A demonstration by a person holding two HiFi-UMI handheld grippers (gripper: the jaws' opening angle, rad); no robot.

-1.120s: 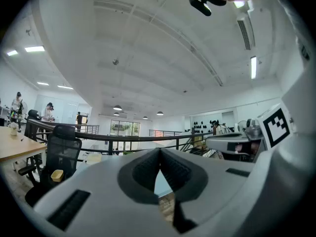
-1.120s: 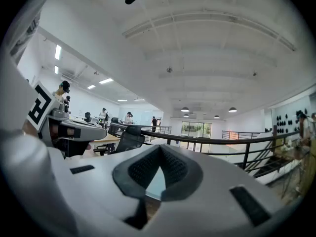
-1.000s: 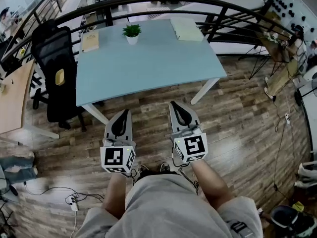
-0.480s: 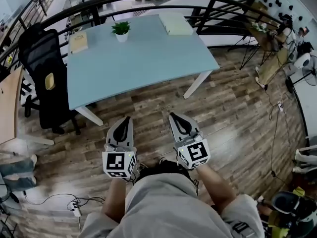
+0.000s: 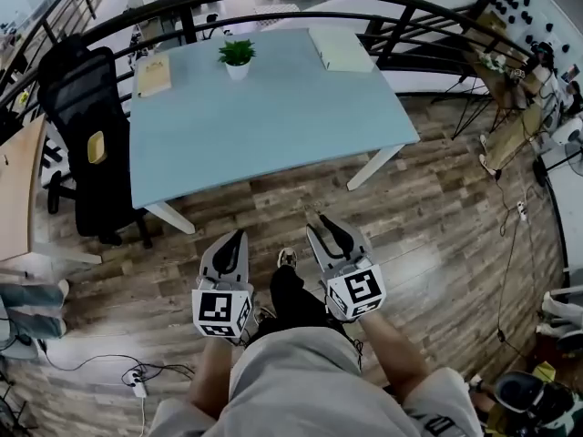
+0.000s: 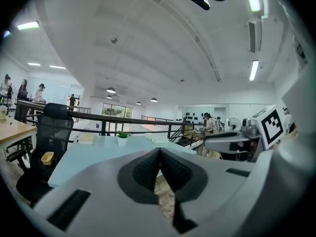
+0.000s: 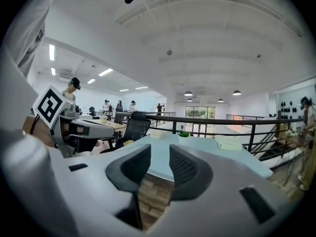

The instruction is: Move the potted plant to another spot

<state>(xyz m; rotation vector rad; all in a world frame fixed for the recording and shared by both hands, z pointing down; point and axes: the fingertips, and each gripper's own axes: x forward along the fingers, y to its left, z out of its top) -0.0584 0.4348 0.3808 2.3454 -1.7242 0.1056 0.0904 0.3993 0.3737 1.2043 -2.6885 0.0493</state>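
One potted plant (image 5: 237,57) on one table (image 5: 273,126); left gripper (image 5: 235,238) fingers (image 6: 145,169) closed empty, right gripper (image 5: 319,225) fingers (image 7: 131,169) opening, empty.

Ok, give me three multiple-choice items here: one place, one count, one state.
1. The potted plant stands: A) at the table's near edge; B) at its far edge, between tan book and pale box; C) on the floor.
2. Things on the table: A) one; B) three; C) five.
3. The left tongs are: A) shut, empty; B) shut on the plant; C) wide open.
Answers: 1 B, book and box flank it at the far edge; 2 B, plant, book, box; 3 A, they touch at the tips, nothing between.
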